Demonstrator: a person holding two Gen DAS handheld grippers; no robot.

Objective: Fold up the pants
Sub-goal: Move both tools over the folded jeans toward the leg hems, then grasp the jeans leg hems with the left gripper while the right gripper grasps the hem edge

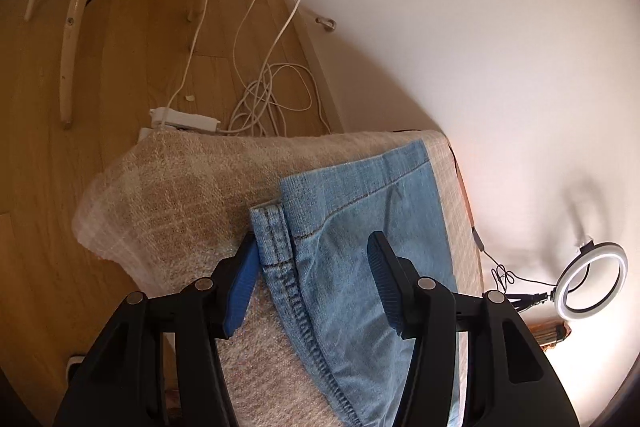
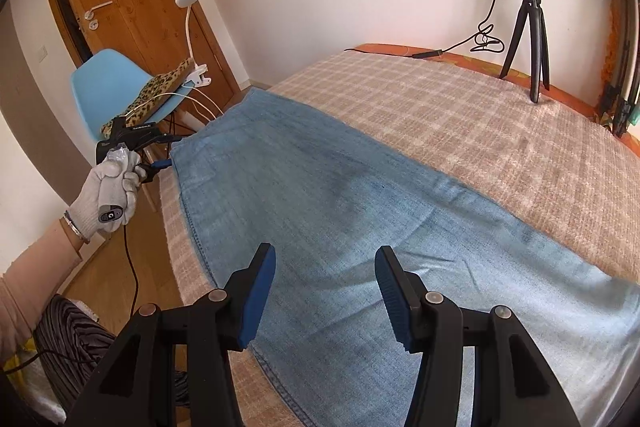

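Light blue denim pants (image 2: 340, 227) lie flat along the near-left side of a bed with a beige plaid cover (image 2: 500, 131). In the left wrist view the pants' hem end (image 1: 360, 219) lies at the bed's corner. My left gripper (image 1: 312, 267) is open, its jaws straddling the hemmed edge just above the cloth. It also shows in the right wrist view (image 2: 160, 155), held by a white-gloved hand at the far end of the pants. My right gripper (image 2: 324, 291) is open and empty, just above the pants' near part.
A ring light on a black tripod (image 2: 528, 27) stands on the bed's far right. A blue chair (image 2: 116, 91) with a leopard cushion and clip lamp is beyond the bed's left end. Loose white cables and a power strip (image 1: 184, 119) lie on the wooden floor.
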